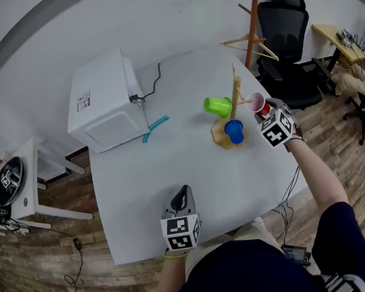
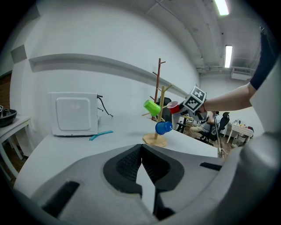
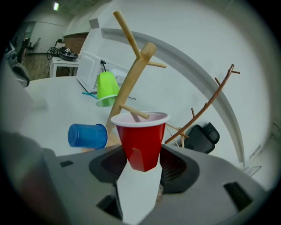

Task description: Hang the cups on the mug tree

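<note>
A wooden mug tree (image 1: 235, 89) stands at the white table's far right. A green cup (image 1: 217, 106) hangs on its left peg and a blue cup (image 1: 234, 131) on a low front peg. My right gripper (image 1: 262, 109) is shut on a red cup (image 1: 259, 104) just right of the trunk. In the right gripper view the red cup (image 3: 141, 136) sits between the jaws, mouth toward the tree (image 3: 131, 79), with a peg's tip inside its rim. My left gripper (image 1: 183, 193) rests shut and empty near the table's front edge, well away from the tree (image 2: 161, 114).
A white box-shaped appliance (image 1: 104, 101) with a black cable stands at the table's back left, a teal tool (image 1: 155, 127) beside it. A wooden hanger (image 1: 249, 42), a coat stand (image 1: 251, 13) and a black office chair (image 1: 285, 42) lie beyond the tree. A small side table (image 1: 20, 190) is at left.
</note>
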Demonstrator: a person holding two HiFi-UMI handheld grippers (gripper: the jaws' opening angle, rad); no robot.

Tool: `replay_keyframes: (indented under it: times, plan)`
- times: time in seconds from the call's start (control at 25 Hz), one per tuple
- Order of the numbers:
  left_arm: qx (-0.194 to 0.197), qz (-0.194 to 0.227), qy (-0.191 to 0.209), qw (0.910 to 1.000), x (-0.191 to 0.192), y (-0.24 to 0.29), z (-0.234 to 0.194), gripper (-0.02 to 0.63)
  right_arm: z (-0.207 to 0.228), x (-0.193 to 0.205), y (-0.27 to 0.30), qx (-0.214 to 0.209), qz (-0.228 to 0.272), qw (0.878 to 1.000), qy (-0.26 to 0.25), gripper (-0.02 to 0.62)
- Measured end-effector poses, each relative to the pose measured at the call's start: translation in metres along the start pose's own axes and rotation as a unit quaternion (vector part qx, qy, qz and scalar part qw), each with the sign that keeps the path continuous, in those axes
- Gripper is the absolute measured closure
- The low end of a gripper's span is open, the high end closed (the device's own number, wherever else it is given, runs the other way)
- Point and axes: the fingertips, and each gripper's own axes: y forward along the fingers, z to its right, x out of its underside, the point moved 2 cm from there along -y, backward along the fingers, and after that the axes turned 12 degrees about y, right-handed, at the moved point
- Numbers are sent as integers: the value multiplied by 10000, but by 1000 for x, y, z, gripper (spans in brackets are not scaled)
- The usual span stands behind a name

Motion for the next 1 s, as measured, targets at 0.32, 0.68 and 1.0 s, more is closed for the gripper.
replay_keyframes:
  times: [0.32,0.68,1.0]
  plan:
    - [-1,55,-15,10000,-2,-2,-1,586,-5,-9,-5,101,64,9983,-573,353]
    - [15,64,-35,10000,0,-5,-2,586,-7,-18,-12,264,84,9921,-1224,353]
    - [39,97,-46,9999,2,-8,-3,586,-17,-24,-15,355,105,9826,-1818,353]
